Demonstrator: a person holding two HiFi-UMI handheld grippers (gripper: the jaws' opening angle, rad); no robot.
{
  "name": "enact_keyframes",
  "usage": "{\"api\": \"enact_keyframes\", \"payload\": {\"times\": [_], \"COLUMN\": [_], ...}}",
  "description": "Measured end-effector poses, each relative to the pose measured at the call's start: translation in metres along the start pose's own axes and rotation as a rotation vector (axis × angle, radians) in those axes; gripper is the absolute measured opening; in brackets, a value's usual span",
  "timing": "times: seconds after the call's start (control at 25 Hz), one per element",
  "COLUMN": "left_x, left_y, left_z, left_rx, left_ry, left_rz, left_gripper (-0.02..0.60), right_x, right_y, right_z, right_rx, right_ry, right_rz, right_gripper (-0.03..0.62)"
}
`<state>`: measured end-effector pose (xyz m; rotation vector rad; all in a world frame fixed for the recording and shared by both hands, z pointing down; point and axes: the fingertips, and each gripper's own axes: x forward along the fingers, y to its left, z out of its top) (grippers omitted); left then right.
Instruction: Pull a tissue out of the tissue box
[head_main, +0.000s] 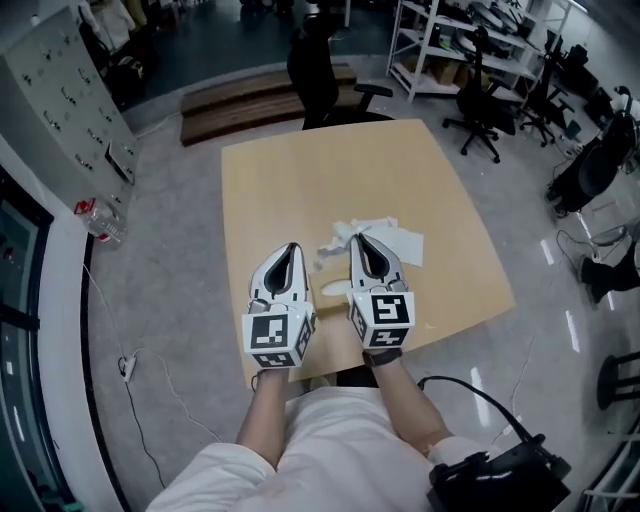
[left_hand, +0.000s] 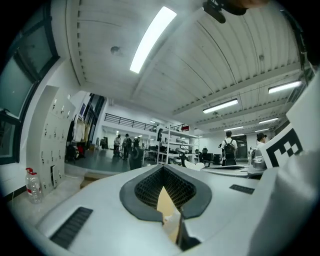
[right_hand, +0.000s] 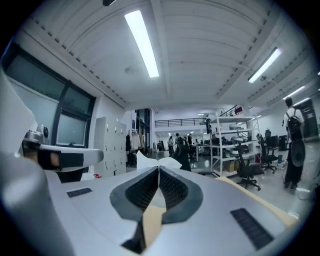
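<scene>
Both grippers are held up side by side over the near edge of the light wooden table (head_main: 300, 180), pointing level. My right gripper (head_main: 357, 238) (right_hand: 158, 168) is shut on a white tissue (right_hand: 152, 161) whose crumpled edge sticks out past its tips. My left gripper (head_main: 292, 247) (left_hand: 162, 168) has its tips together with nothing seen between them. Several loose white tissues (head_main: 395, 240) lie on the table beyond the right gripper. A pale shape (head_main: 332, 290) between the grippers may be the tissue box; most of it is hidden.
A black office chair (head_main: 315, 75) stands at the table's far side, with low wooden platforms (head_main: 260, 100) behind it. More chairs and white shelving (head_main: 470, 40) fill the back right. A water bottle (head_main: 100, 222) lies on the floor at left; cables and a black bag (head_main: 500, 480) sit near my legs.
</scene>
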<state>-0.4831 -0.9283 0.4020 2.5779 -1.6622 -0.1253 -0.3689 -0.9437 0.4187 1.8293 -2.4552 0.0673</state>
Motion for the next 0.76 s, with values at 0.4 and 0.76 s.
{"api": "enact_keyframes", "payload": {"times": [0.4,0.76], "left_x": [-0.030,-0.049], "left_y": [-0.016,-0.017], "left_z": [0.036,0.023], "left_rx": [0.064,0.072], "left_ry": [-0.087,-0.075], "left_rz": [-0.007,0.006], "left_gripper": [0.000,0.000], "right_x": [-0.042,-0.064], "right_y": [0.014,0.019], "right_z": [0.056,0.041], "right_rx": [-0.031,-0.025], "right_ry": [-0.150,-0.143], "right_rz": [-0.006,-0.023], "right_gripper": [0.012,0.012]}}
